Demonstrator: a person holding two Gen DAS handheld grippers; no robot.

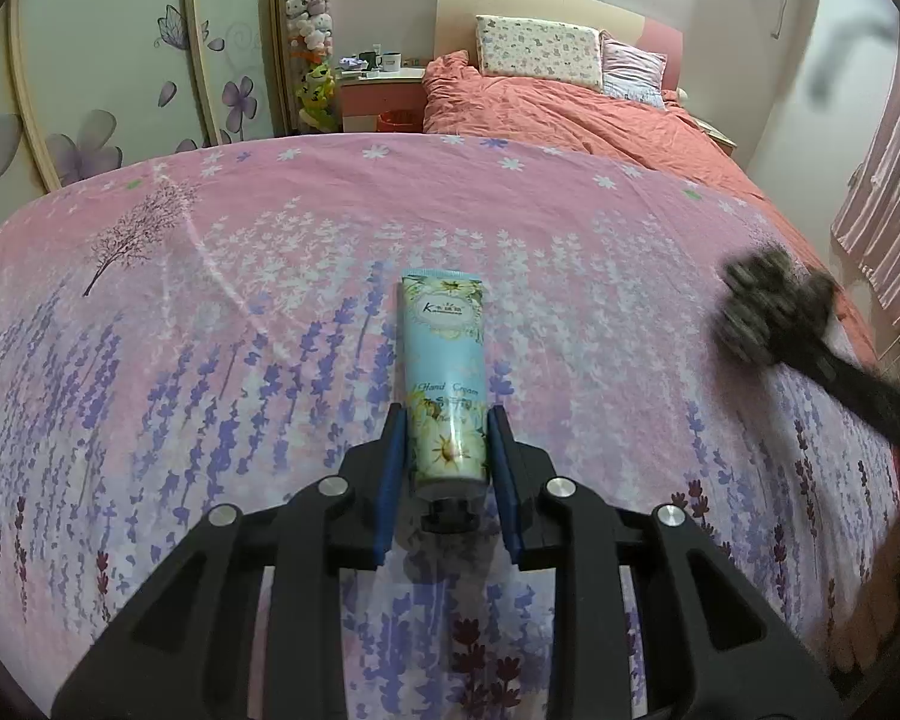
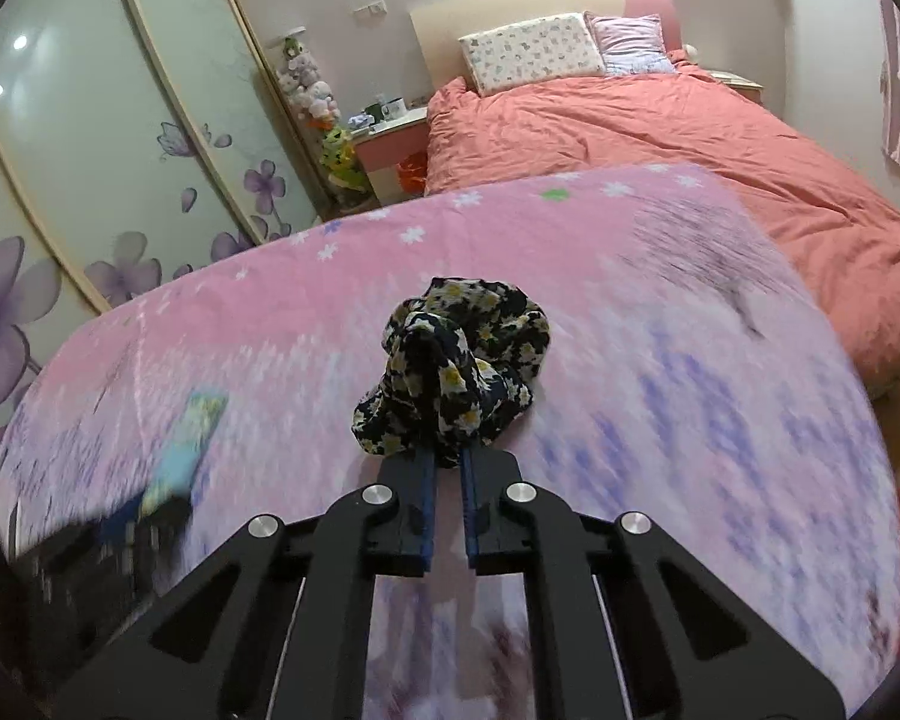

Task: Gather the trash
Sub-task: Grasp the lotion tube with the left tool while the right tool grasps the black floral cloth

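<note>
A light-blue hand cream tube (image 1: 446,378) with daisy print points away from me, its black cap toward the camera. My left gripper (image 1: 447,420) is shut on the tube's lower end, over the pink floral sheet (image 1: 210,312). My right gripper (image 2: 447,456) is shut on a bunched dark floral cloth (image 2: 462,360) and holds it above the sheet. In the left wrist view the cloth (image 1: 768,312) and right gripper appear blurred at the right. In the right wrist view the tube (image 2: 186,444) appears blurred at the lower left.
A bed with an orange duvet (image 1: 570,108) and pillows (image 1: 540,51) lies beyond the sheet. A pink nightstand (image 1: 381,90) with mugs and a column of plush toys (image 1: 312,42) stand by the flowered wardrobe doors (image 1: 108,90). Striped curtains (image 1: 894,180) hang at right.
</note>
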